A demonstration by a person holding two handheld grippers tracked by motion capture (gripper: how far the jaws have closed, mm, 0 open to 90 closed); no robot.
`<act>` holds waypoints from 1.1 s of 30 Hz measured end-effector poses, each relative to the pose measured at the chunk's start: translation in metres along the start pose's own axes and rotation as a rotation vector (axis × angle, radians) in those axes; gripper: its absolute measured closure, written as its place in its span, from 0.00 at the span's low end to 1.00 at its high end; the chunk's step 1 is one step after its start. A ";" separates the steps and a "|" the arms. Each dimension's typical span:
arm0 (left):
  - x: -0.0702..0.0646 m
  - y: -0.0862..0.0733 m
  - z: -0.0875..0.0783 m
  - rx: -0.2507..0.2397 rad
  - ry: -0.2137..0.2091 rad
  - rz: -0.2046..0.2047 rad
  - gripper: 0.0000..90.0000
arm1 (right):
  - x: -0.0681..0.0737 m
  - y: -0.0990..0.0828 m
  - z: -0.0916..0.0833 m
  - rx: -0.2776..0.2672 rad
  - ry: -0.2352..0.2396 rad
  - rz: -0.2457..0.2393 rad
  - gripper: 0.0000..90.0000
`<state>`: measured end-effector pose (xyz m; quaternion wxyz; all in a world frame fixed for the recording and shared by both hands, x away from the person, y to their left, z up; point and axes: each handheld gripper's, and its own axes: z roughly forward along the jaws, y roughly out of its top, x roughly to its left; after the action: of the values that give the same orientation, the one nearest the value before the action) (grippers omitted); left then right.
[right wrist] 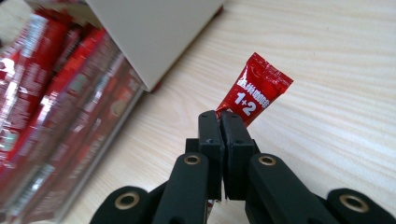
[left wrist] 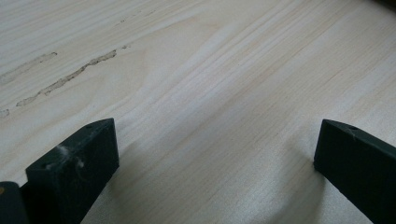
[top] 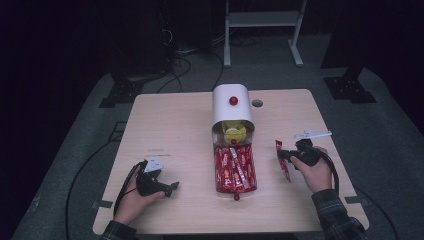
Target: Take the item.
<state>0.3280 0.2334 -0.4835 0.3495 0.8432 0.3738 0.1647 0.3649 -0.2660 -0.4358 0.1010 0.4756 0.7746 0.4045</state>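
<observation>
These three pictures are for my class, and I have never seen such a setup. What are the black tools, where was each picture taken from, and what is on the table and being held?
A person sits at a wooden table and holds a hand tool with two black jaws in each hand. The high view looks down from above the person's side. The other two pictures come from small cameras riding on the tools, looking along their jaws.

In the middle stands a white dispenser box with a red knob, and a clear tray of red sachets lies in front of it.

The right gripper is shut on one red sachet marked "1+2", just right of the tray. The left gripper rests low near the table's left front. Its jaws stand wide apart in the left gripper view, with bare wood between them.
</observation>
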 end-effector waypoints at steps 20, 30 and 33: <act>0.000 0.000 0.000 0.001 0.000 0.001 0.00 | -0.015 -0.011 0.021 0.073 -0.017 0.029 0.97; 0.000 0.000 0.000 0.000 0.000 0.001 0.00 | -0.014 -0.014 0.024 0.099 -0.018 0.031 0.91; 0.000 0.000 0.000 0.000 0.000 -0.001 0.00 | -0.013 -0.014 0.022 0.083 -0.014 0.026 0.87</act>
<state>0.3279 0.2334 -0.4835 0.3495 0.8430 0.3743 0.1647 0.3752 -0.2682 -0.4633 0.0814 0.4924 0.7836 0.3701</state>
